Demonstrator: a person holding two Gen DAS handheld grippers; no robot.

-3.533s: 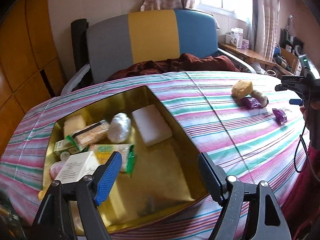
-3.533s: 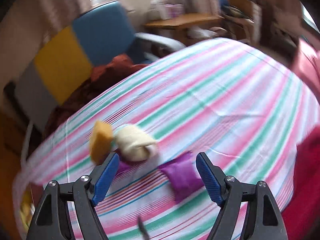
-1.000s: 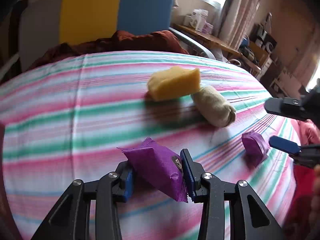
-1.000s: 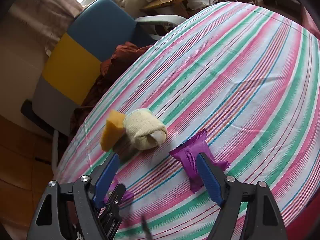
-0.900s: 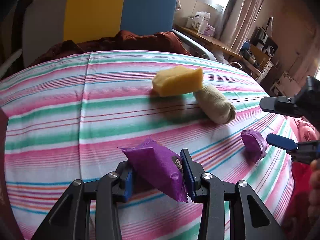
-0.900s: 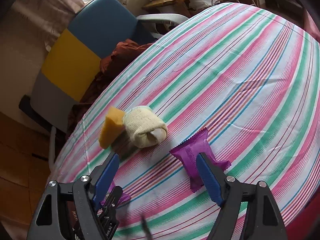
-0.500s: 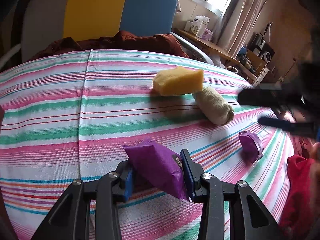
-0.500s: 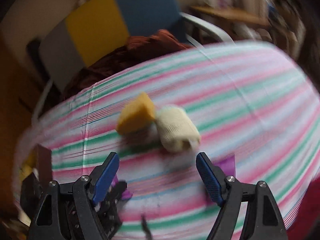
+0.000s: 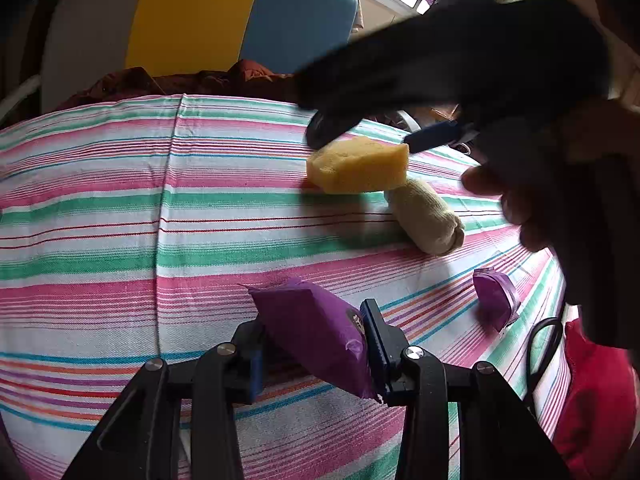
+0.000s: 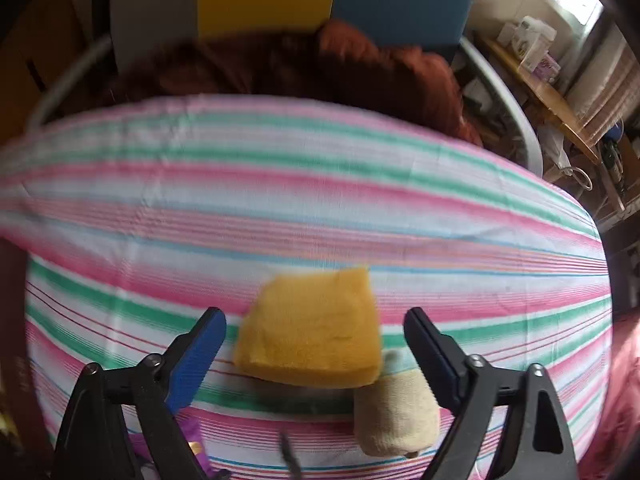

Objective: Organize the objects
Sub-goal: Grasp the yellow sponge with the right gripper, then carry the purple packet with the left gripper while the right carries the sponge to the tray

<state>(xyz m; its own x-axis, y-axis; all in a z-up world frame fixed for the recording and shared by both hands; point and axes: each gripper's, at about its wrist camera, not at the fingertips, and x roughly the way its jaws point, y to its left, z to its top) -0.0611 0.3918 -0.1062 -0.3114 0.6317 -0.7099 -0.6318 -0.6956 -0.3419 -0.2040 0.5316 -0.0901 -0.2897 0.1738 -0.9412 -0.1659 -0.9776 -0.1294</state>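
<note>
Purple packet [image 9: 316,344] sits pinched between the narrow blue pads of the left claw [image 9: 312,350], just above the striped desk [image 9: 120,220]. Farther out, the right claw [image 10: 314,344] gapes wide around a yellow sponge [image 10: 312,340], touching nothing. A beige sock roll [image 10: 396,416] lies against the sponge; a second purple packet [image 9: 494,296] rests apart.

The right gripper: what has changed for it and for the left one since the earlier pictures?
The right gripper left the second purple packet and moved to the sponge, which it now straddles, open. The left gripper, open over the box before, has taken the purple packet and lifted it. The sponge and the sock stayed in place.
</note>
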